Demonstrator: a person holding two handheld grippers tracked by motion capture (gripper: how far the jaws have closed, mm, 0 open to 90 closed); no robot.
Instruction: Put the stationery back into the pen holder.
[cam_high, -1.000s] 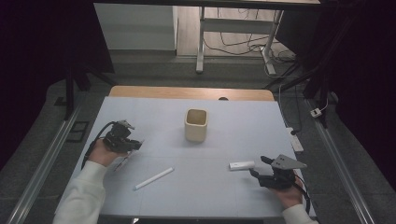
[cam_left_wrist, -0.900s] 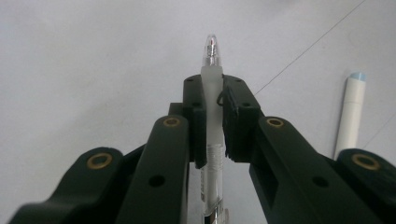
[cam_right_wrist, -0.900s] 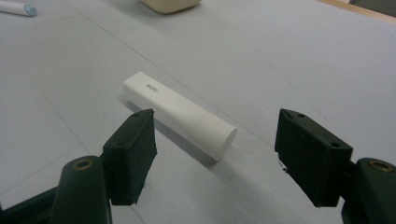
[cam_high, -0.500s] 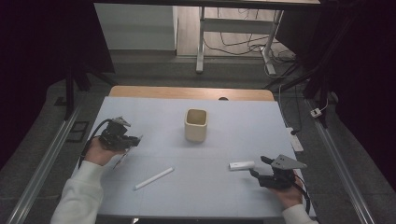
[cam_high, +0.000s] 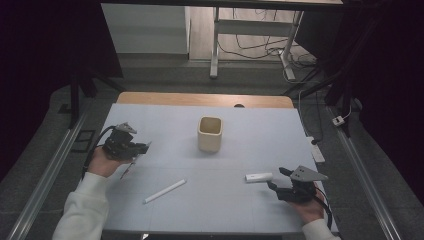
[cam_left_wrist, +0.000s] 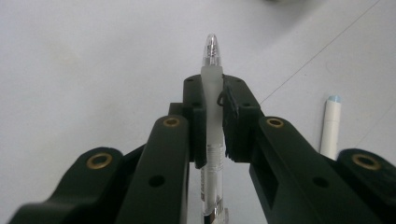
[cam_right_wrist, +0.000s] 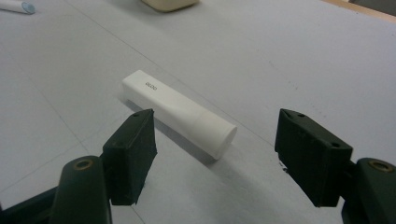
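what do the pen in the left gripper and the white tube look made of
Pen: probably plastic, frosted grip, clear glossy tip and barrel you can see through. White tube: likely matte plastic, opaque, smooth, with small printed lettering. Neither can be confirmed by look alone.

A clear-tipped frosted pen (cam_left_wrist: 212, 112) is clamped lengthwise between black jaws; a white tube (cam_right_wrist: 180, 112) is lying flat on the table (cam_high: 250, 145).

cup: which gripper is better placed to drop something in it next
Left. The left gripper is shut on a pen, ready to carry to the cup. The right gripper is open, its white tube on the table.
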